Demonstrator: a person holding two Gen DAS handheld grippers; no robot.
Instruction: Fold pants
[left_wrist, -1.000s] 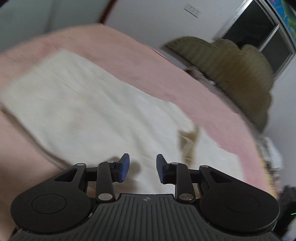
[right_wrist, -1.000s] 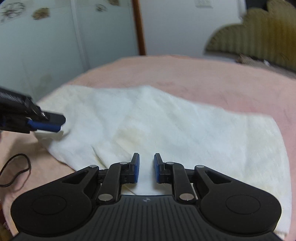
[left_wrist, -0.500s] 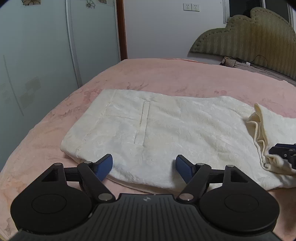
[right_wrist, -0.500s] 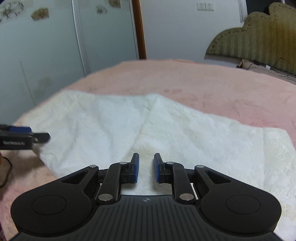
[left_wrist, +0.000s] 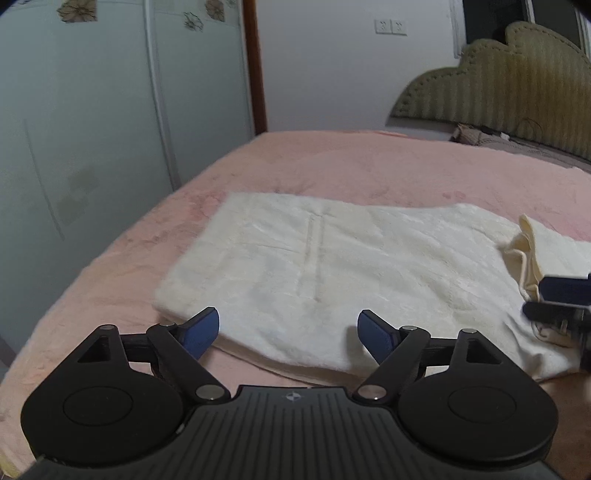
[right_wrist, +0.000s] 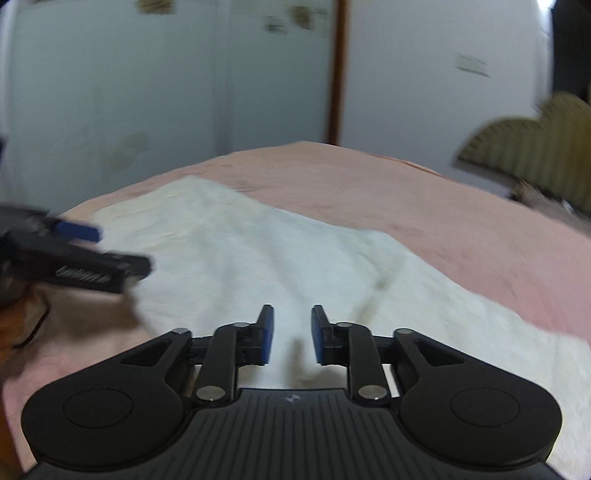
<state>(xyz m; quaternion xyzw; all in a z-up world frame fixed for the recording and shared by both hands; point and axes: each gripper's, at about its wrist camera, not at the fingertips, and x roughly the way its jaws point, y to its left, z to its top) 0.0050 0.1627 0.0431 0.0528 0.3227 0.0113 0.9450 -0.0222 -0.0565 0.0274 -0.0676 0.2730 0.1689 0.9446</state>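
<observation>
A: Left-wrist view — where do the pants (left_wrist: 332, 266) lie?

B: Flat on the pink bedspread (left_wrist: 369, 166), cream-white, folded into a broad rectangle; a straight seam runs down the upper face; at the right end a loose layer is bunched and turned up.

A: And the left gripper (left_wrist: 288, 328)?

B: Poised above the near edge of the pants; its jaws have just been opening and stand wide apart; nothing lies between the blue pads (left_wrist: 201, 330), and neither presses on the cloth.

A: The right gripper (right_wrist: 291, 334)?

B: In its own view, blurred, the jaws have just been opening — a narrow gap shows between the pads, with only cloth beneath, none pinched; from the left-wrist view its fingertips sit at the right edge, just beside the bunched end.

A: Surroundings?

B: A padded olive headboard (left_wrist: 517, 88) at the far right; pale sliding wardrobe doors (left_wrist: 110, 129) to the left; a white wall with two sockets (left_wrist: 390, 26).
</observation>
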